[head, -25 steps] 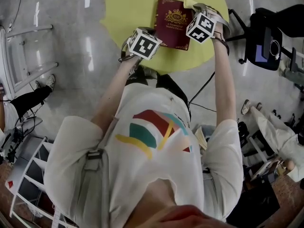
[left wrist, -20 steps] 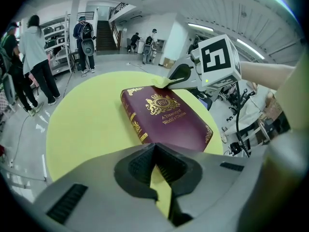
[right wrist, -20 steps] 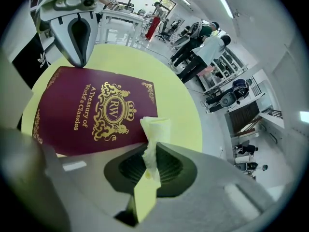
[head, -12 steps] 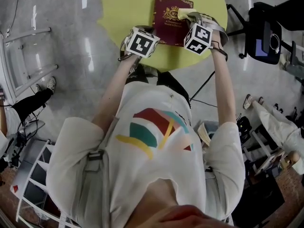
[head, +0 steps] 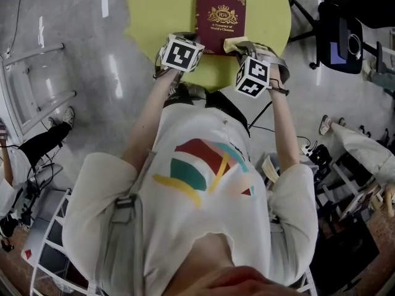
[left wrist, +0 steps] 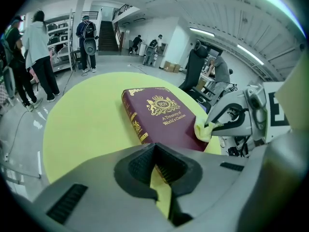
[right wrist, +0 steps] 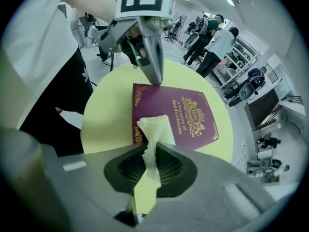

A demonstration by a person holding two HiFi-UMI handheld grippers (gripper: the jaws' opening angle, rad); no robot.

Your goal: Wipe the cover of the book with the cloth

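The left gripper (right wrist: pixel 156 77) has its jaws drawn together with nothing between them, its tips at the near left corner of the book (head: pixel 220 14); whether they press on it I cannot tell. The maroon book lies flat, cover up, on the round yellow table (head: pixel 160 5). At the book's near right corner the right gripper (left wrist: pixel 212 124) is clamped on the yellow cloth (right wrist: pixel 153 129), whose bunched free end lies on the cover's edge.
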